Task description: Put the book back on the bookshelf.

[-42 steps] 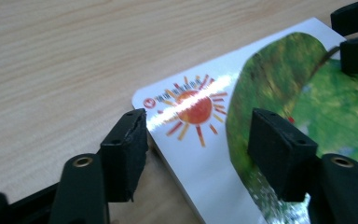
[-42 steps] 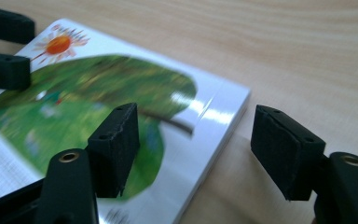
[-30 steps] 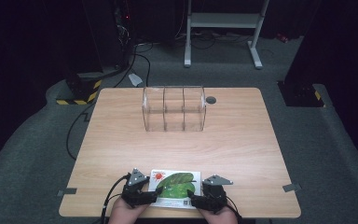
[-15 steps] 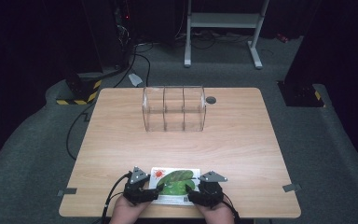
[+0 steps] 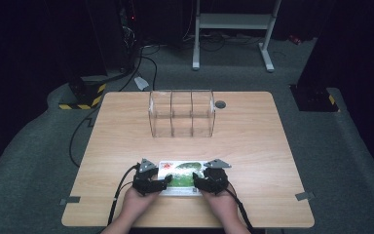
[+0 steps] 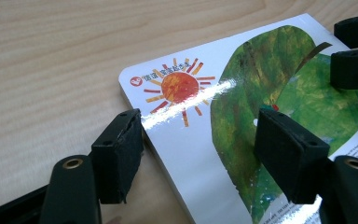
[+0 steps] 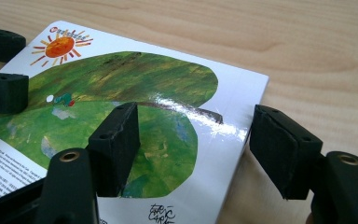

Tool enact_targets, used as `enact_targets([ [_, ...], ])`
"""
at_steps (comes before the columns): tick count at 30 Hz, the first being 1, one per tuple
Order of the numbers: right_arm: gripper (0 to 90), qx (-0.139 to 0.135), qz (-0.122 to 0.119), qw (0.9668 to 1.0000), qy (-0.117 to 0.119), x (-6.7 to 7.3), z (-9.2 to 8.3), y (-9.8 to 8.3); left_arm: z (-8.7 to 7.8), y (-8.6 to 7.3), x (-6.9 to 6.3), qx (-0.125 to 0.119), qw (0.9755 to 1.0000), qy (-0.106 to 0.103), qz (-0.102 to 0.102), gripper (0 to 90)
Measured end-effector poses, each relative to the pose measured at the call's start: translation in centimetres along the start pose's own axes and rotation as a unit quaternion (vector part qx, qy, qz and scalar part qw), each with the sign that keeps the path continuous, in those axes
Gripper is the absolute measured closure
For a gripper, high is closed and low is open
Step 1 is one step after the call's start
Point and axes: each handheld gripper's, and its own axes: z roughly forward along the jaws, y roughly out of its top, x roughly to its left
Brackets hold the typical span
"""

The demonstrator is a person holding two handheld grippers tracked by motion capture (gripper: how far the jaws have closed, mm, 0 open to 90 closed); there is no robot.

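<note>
Picture book (image 5: 182,175), flat on worktop (image 5: 253,141): thin, stiff, glossy, likely slippery; your left gripper (image 6: 198,144) and right gripper (image 7: 193,149) straddle its short edges unclamped, left's jaws just narrowing — pinch those edges

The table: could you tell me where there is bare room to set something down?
Bare wood lies between the clear rack and the book, and along the table's left and right sides. The near edge is crowded: both grippers, left and right, flank the book.

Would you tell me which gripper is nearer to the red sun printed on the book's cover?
Left. The left gripper straddles the book edge at the corner bearing the sun; the right gripper straddles the opposite end, by the leaf's stalk.
</note>
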Motion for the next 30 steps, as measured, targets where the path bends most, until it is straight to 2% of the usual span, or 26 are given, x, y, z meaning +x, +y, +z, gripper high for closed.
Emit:
enact_targets([
  [4, 33.3, 0.001, 0.001, 1.0, -0.006, -0.3, 0.7, 0.9, 0.6, 0.8, 0.6, 0.004, 1.0, 0.002, 0.001, 32.8],
  [7, 33.3, -0.009, 0.009, 0.9998, -0.012, -0.4, 1.4, 1.2, 1.0, 1.1, 1.1, -0.003, 1.0, 0.005, -0.007, 33.4],
  [10, 33.2, -0.008, 0.008, 0.9999, -0.012, -0.4, 1.5, 1.4, 1.0, 1.2, 1.2, -0.005, 0.9999, 0.007, -0.009, 33.9],
  [12, 33.8, -0.003, 0.011, 0.9999, -0.006, -0.6, 1.5, 1.6, 0.9, 1.2, 1.3, -0.006, 0.9999, 0.01, -0.008, 37.3],
  [14, 36.6, -0.007, 0.013, 0.9999, 0.0, -0.9, 1.2, 1.5, 0.5, 1.0, 1.4, -0.011, 0.9998, 0.008, -0.013, 37.5],
  [15, 36.6, -0.025, 0.029, 0.9992, 0.014, -1.1, 0.3, 1.0, 0.0, 0.7, 1.6, -0.019, 0.9997, 0.004, -0.016, 35.8],
  [16, 36.4, -0.03, 0.026, 0.999, 0.019, -1.1, -0.1, 0.7, 0.0, 0.7, 1.6, -0.019, 0.9997, 0.004, -0.016, 34.9],
  [18, 34.8, -0.029, 0.013, 0.9991, 0.029, -0.9, -1.2, -0.1, -1.2, -0.3, 1.3, -0.029, 0.9995, 0.001, -0.014, 33.0],
  [21, 33.4, -0.029, -0.016, 0.999, 0.03, -0.4, -2.8, -2.1, -1.8, -1.1, 1.2, -0.034, 0.9991, -0.011, -0.022, 29.7],
  [22, 33.3, -0.034, -0.017, 0.9988, 0.031, -0.4, -3.3, -2.8, -2.0, -1.8, 1.1, -0.041, 0.9987, -0.017, -0.024, 29.3],
  [24, 34.7, -0.05, -0.012, 0.9983, 0.028, -0.7, -3.9, -4.1, -2.1, -2.0, 1.0, -0.042, 0.9987, -0.016, -0.024, 30.1],
  [25, 33.7, -0.048, -0.001, 0.9985, 0.025, -0.8, -4.1, -4.5, -2.1, -2.0, 1.0, -0.042, 0.9987, -0.016, -0.024, 30.6],
  [27, 32.6, -0.043, -0.006, 0.9986, 0.031, -0.8, -4.2, -4.5, -2.0, -1.9, 0.9, -0.041, 0.9982, -0.032, -0.03, 30.8],
  [28, 32.4, -0.047, -0.006, 0.9984, 0.032, -0.7, -4.2, -4.4, -1.8, -1.8, 0.8, -0.033, 0.9985, -0.03, -0.031, 30.8],
  [30, 31.6, -0.044, -0.02, 0.9983, 0.032, -0.2, -3.9, -4.2, -1.6, -1.8, 0.5, -0.024, 0.9987, -0.026, -0.037, 30.9],
])
